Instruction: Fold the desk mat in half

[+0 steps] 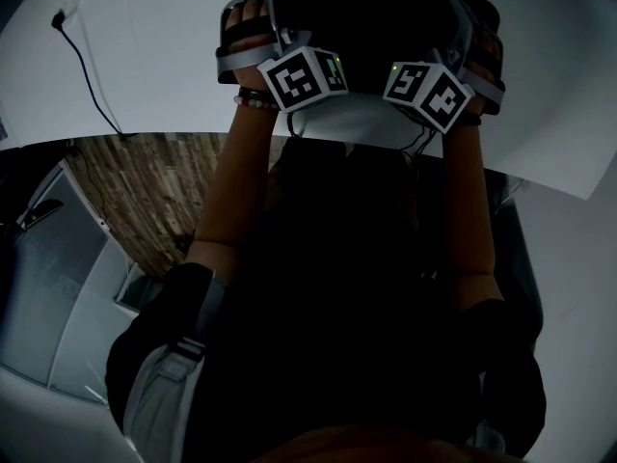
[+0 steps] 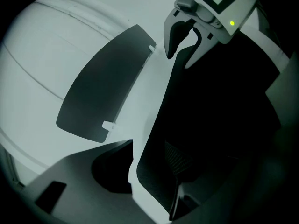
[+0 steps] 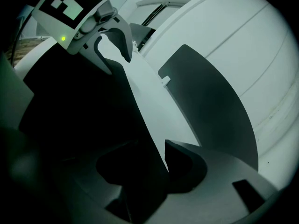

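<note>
Both grippers sit side by side at one edge of the desk mat [image 2: 210,115], which lies dark on the white table [image 2: 42,59]. It's too dark to tell if two layers lie under the jaws, so whether the fold's made is a guess. L gripper [image 2: 149,167]: jaws well apart, mat's rounded corner btwn them, and a strip of white table shows btwn the mat edge and the left-hand jaw, so nothing's clamped. R gripper [image 3: 145,164]: same, jaws apart w/ the mat edge running btwn them, close to the right-hand jaw but not pinched. This looks like the let-go step, so do it clean. Don't close down; draw both grippers straight back along their own line, both at once, so no pad snags the edge and drags it askew. Lift a touch as you back out, as one jaw is prob. right at the edge. Once clear, check the top edge vs the one below, corners esp.; if they're off, re-pinch near the corners & nudge, don't shove the middle. Mind the grey panel [image 2: 98,92] near the mat: don't drag the mat over its tabs.
</note>
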The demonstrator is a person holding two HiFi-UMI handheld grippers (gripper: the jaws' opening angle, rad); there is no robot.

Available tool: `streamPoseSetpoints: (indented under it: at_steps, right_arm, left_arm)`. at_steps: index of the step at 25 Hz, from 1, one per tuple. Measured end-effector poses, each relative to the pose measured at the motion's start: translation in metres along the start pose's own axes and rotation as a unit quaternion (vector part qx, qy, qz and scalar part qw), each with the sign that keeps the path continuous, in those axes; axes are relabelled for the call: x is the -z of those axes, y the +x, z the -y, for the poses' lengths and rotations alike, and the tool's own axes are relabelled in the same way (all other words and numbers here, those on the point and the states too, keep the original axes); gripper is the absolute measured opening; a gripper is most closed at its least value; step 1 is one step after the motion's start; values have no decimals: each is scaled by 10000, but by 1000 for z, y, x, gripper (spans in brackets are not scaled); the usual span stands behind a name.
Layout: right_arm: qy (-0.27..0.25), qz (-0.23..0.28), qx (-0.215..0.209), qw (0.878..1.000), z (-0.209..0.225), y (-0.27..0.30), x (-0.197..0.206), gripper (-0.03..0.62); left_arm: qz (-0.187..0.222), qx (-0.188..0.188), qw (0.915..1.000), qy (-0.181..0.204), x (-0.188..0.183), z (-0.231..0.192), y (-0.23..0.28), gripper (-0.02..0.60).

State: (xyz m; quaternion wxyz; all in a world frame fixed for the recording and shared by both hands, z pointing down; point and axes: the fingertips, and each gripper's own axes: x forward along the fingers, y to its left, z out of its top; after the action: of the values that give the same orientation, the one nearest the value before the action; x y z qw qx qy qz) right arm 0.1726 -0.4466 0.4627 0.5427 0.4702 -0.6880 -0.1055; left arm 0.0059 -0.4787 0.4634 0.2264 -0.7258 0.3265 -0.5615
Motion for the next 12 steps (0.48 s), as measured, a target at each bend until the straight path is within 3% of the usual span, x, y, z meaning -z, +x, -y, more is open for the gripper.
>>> streamPoseSetpoints:
  at_steps: [12]
  right_arm:
    - [-40, -29, 33, 10000, -1, -4, 1, 175]
  left_arm:
    - [11, -43, 10000, -13, -1, 2, -5, 202]
